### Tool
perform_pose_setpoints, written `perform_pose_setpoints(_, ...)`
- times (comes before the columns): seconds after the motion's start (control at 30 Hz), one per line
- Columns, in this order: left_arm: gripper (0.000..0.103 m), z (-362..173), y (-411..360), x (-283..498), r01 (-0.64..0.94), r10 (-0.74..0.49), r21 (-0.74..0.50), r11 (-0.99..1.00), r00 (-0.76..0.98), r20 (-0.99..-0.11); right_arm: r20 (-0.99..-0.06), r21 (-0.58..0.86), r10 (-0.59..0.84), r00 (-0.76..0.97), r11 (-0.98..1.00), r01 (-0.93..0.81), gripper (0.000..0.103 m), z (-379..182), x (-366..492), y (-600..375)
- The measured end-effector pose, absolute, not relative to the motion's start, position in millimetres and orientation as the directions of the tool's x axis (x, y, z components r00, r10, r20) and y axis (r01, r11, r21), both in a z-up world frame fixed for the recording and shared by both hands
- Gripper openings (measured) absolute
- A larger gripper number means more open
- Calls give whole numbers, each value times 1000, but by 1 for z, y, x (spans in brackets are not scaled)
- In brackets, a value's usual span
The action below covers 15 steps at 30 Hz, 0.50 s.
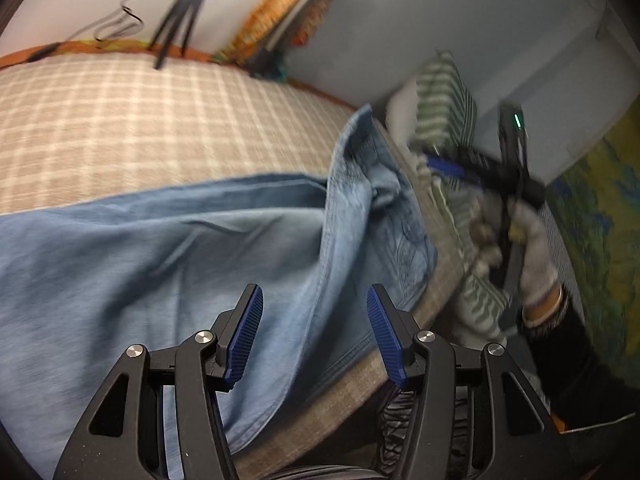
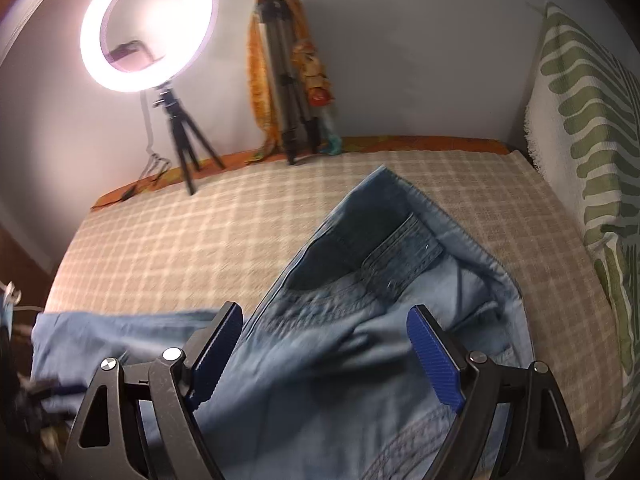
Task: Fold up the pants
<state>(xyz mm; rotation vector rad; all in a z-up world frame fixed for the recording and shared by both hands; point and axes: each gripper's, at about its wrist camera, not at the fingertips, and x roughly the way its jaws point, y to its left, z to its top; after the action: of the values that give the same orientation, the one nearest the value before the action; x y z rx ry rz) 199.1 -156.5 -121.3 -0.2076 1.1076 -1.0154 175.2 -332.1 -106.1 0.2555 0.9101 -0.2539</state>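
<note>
Light blue denim pants [image 1: 160, 248] lie on a bed with a beige checked cover [image 1: 140, 120]. In the left wrist view my left gripper [image 1: 314, 320] is open and empty just above the pants near the bed's near edge. My right gripper [image 1: 460, 168] shows there at the right, blurred, held by a gloved hand beyond the waist end. In the right wrist view my right gripper [image 2: 324, 340] is open and empty above the pants' waistband [image 2: 400, 256], which lies open with the inside showing. The pants [image 2: 320, 360] spread left across the checked cover [image 2: 180, 232].
A lit ring light on a small tripod [image 2: 148, 28] and a larger tripod draped with orange cloth [image 2: 288, 92] stand at the bed's far edge by the wall. A green and white leaf-patterned pillow [image 2: 592, 160] lies at the right; it also shows in the left wrist view [image 1: 444, 100].
</note>
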Motion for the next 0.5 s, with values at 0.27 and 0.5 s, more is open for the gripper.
perform_pose_setpoints(0.27,53,-138,-205,191,649,-720,-559,516,-25,-694,-856,116,-142,497,884,453,86,-130,242,-353)
perform_pose_setpoints(0.5,53,-155,-228,191,677,-683,-534,506,-64,-728,-898,20,-223,380,841,541,86,-158,283,-362)
